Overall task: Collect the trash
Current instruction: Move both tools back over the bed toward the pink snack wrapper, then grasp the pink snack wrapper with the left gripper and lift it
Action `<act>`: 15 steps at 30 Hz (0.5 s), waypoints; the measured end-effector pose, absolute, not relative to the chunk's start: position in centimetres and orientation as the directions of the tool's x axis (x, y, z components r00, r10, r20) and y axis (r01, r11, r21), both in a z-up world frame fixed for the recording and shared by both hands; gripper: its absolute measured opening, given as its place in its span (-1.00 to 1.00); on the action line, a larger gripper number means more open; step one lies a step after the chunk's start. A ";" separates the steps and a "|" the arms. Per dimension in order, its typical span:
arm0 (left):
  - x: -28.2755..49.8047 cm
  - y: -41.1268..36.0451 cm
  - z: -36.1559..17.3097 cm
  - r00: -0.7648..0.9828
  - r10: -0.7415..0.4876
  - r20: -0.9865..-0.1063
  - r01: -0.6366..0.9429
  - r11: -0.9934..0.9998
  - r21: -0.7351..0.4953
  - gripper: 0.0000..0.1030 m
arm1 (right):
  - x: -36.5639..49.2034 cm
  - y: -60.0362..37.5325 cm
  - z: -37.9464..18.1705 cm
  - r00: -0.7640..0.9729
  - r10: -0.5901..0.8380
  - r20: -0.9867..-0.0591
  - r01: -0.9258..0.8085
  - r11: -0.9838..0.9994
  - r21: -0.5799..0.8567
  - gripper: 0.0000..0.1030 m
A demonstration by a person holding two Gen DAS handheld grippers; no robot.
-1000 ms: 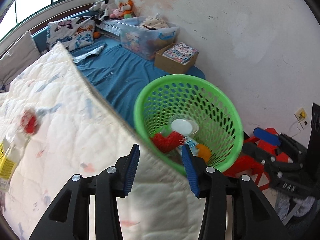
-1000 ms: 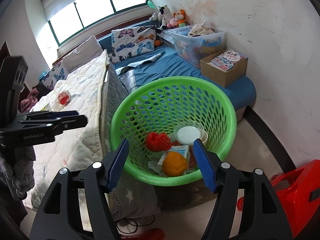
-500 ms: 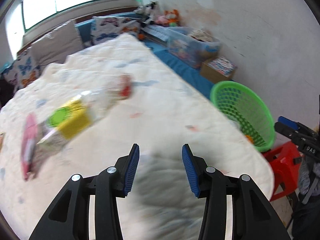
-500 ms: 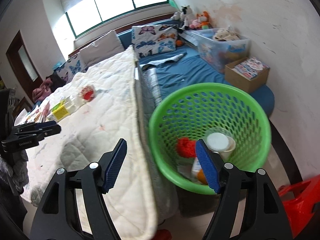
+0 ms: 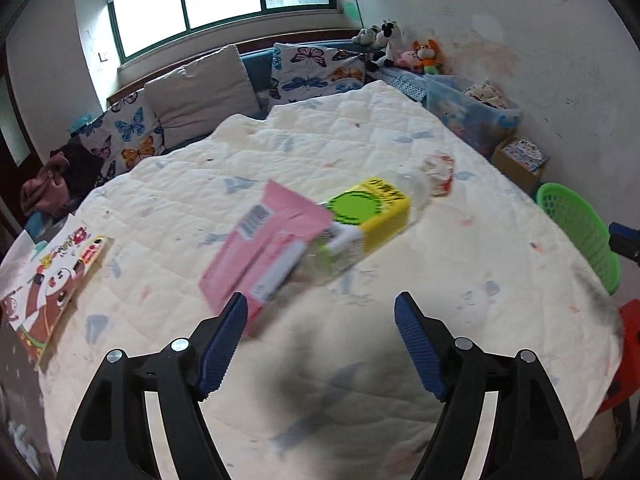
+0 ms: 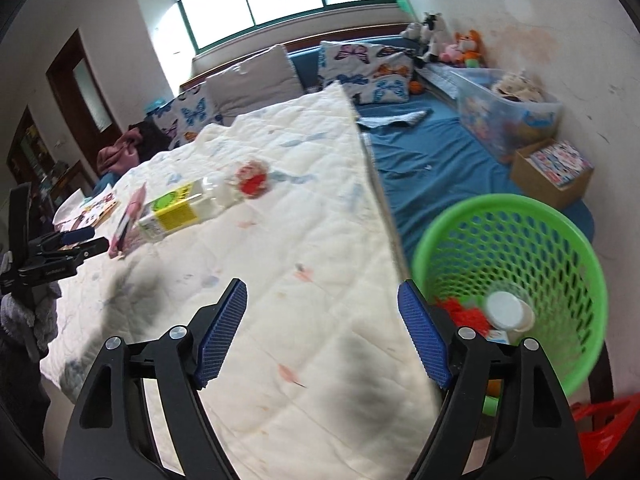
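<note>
Bedroom, white quilt [image 5: 400, 152] spread over the bed, window at 12 o'clock in both views. Green basket [image 6: 516, 256] sits off the bed edge: 4 o'clock in the right view, 3 o'clock edge in the left view. It already holds a cup and some red and orange scraps.

Trash left on the quilt: pink packet [image 5: 268, 248], bottle [image 5: 368, 220] with yellow label touching it, red wrapper [image 5: 438, 168] just beyond the bottle's cap end. All at about 12 o'clock ahead of the left gripper [image 5: 320, 344].

Left gripper: jaws opening, wide, nothing between them. Right gripper [image 6: 322, 332]: jaws opening, wide, empty, over bare quilt beside the basket.

Risks, my read:
- Packet lies flat on soft quilt, so the pads may pinch fabric with it or slide over it.
- Bottle is round and may roll off toward the bed edge if nudged.
- Packet overlaps the bottle; grabbing one could drag the other.
- Frames are blurred, so aim may be off.
</note>
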State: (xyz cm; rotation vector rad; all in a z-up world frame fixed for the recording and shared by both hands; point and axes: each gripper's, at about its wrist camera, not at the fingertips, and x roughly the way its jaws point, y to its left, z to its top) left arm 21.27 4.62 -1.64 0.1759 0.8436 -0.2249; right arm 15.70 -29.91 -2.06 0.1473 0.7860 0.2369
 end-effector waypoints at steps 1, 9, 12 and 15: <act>21.5 5.2 -1.7 0.639 -0.130 -0.758 0.273 0.960 0.065 0.53 | 16.0 -29.3 -2.0 0.680 0.270 -0.682 -0.164 0.962 0.217 0.52; 24.2 7.4 -3.2 0.605 -0.132 -0.785 0.364 0.923 0.126 0.64 | 17.9 -25.2 -1.7 0.654 0.299 -0.695 -0.219 0.954 0.204 0.54; 25.4 8.2 -3.7 0.607 -0.121 -0.786 0.376 0.914 0.150 0.64 | 18.5 -24.0 -1.6 0.642 0.308 -0.702 -0.234 0.951 0.203 0.54; 26.4 8.5 -4.3 0.586 -0.142 -0.798 0.421 0.895 0.149 0.70 | 19.2 -22.7 -1.8 0.632 0.308 -0.711 -0.247 0.950 0.193 0.55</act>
